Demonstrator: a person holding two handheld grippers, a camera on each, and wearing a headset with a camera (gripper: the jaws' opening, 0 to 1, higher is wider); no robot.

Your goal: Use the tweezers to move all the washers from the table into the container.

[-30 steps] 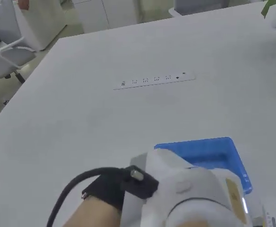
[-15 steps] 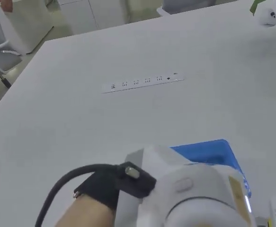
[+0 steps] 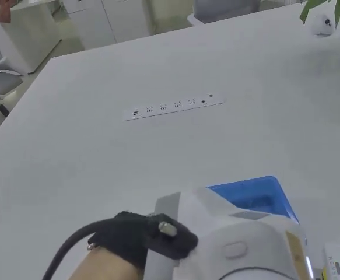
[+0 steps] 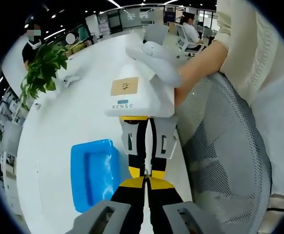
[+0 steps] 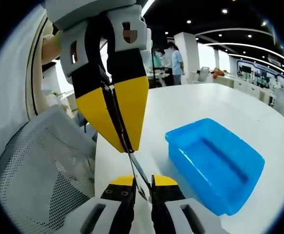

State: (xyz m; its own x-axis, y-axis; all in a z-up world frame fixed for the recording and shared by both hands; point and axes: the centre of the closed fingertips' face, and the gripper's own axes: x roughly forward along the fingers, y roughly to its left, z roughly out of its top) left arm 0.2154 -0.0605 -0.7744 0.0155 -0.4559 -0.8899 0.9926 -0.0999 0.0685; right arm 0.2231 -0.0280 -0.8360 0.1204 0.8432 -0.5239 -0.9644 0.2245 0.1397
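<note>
A: Tweezers (image 5: 132, 157), location?
B: Pinched by left gripper (image 5: 124, 140) and right gripper (image 5: 142, 184), both clamped tight, near the blue container (image 5: 215, 163).
A: Step?
B: Probably regripping; next, one needed to release.

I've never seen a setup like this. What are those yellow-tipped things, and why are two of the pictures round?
There is no robot here: a person holds a two-jaw gripper in each hand. The rectangular picture comes from a camera on the person's head, looking down at a white table with a blue container and a power strip on it. The two round pictures come from fisheye cameras riding on the grippers, each looking along its own yellow-tipped jaws. The left gripper and the right gripper point tip to tip, and both seem closed on a thin pair of tweezers stretched between them. Beside the table stands a mesh chair, and farther off a potted plant.
</note>
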